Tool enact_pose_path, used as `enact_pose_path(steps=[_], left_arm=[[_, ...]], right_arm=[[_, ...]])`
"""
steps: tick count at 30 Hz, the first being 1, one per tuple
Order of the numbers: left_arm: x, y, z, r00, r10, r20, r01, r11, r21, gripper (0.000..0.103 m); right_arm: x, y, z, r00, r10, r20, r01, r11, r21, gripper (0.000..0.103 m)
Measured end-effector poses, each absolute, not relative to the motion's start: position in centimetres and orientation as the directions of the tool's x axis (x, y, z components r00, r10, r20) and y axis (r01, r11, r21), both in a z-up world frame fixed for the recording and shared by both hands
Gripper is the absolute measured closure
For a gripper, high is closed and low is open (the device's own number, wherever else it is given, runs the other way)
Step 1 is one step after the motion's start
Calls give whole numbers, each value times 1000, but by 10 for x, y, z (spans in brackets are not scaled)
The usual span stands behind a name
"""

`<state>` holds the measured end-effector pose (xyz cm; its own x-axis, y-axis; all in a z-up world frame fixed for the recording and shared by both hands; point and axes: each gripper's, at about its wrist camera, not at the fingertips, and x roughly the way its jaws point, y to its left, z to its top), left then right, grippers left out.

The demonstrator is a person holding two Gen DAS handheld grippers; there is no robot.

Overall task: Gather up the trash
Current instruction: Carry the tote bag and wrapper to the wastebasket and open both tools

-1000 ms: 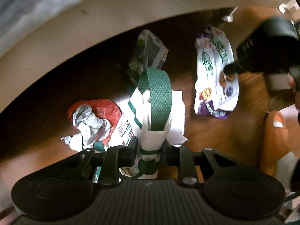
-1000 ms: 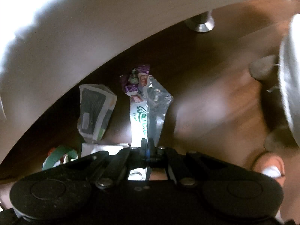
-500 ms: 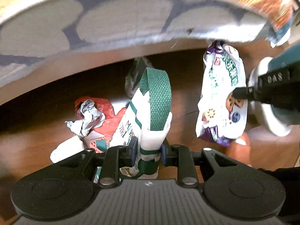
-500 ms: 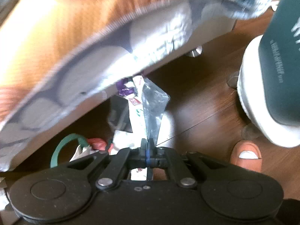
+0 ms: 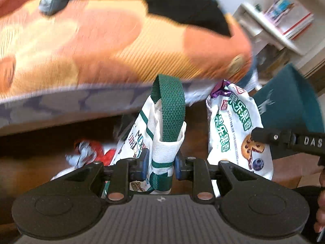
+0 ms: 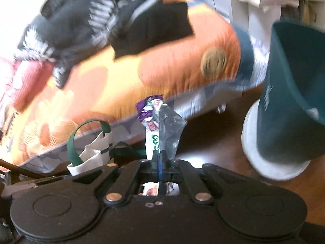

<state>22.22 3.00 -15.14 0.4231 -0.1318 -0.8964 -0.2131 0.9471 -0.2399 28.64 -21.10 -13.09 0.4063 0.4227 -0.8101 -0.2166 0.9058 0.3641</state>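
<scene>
The left gripper [image 5: 160, 166] squeezes the white bag [image 5: 164, 148] with the green strap. The right gripper [image 6: 160, 162] pinches the snack wrapper [image 5: 237, 130], held up beside the bag. Red and white trash [image 5: 89, 154] lies on the floor [image 6: 213, 134].

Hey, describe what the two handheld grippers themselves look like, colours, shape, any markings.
Both are matte black plastic. The left gripper has two round housings joined by angled linkage arms with silver pivot screws, a ribbed grey top plate, and blue pads on its jaws. The right gripper has the same round housings, silver screws and blue pads. Seen from the left wrist view, its side carries white letters reading DAS.
</scene>
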Motion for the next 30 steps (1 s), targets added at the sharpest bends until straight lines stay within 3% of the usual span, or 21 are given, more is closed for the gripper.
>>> enact_pose_path(steps=[10,19,25,30], left_arm=[[261,-42,-40,575,-151,-804,-67,971,-230,79],[321,-139,35,620,-243,-746,100,967,-233,79],[359,-210,52,605,-327,-726,207,945,-253,79],[382,-256,29,546,-385,-744,258,922,-288,79]], right_arm=[[300,-295,-44,610,411,-677,-226,910,349,103],[327,-380,-25,708,290,-644,-117,947,298,103],[346,-429,-41,714,208,-669,-22,961,276,103],[360,-457,-66,692,167,-702,37,963,265,103]])
